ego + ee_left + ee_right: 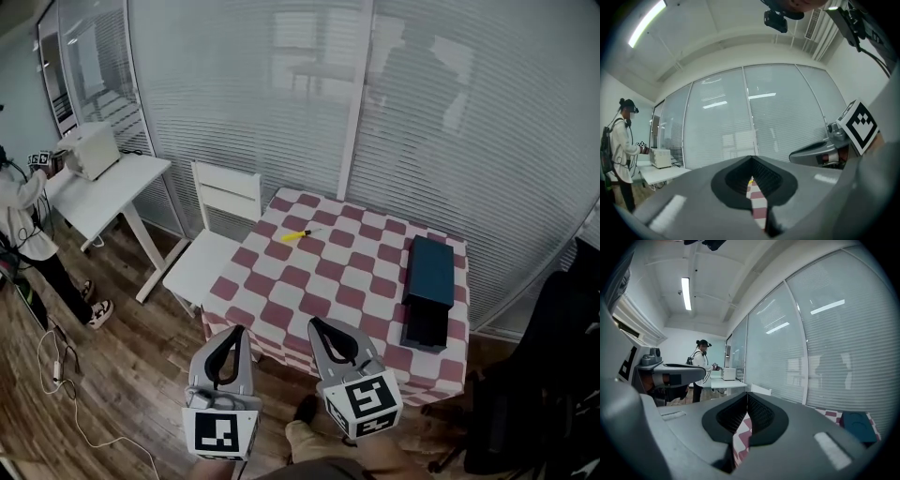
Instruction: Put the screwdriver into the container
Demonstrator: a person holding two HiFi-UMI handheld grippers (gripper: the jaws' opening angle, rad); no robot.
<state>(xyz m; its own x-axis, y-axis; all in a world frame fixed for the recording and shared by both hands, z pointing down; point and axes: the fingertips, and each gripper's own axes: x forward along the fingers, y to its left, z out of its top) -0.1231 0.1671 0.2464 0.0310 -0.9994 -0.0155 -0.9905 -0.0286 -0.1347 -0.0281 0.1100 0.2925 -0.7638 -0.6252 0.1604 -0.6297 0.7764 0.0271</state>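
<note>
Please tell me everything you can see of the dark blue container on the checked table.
The container is a long, flat, dark blue-green box, plain and matte, perhaps plastic. A darker part sticks out at its near end, like a drawer pulled partly open; its inside cannot be seen. It lies flat near the right edge, as the head view shows it, of the red-and-white checked table. Nothing else touches it; the yellow screwdriver lies apart, toward the far left.
</note>
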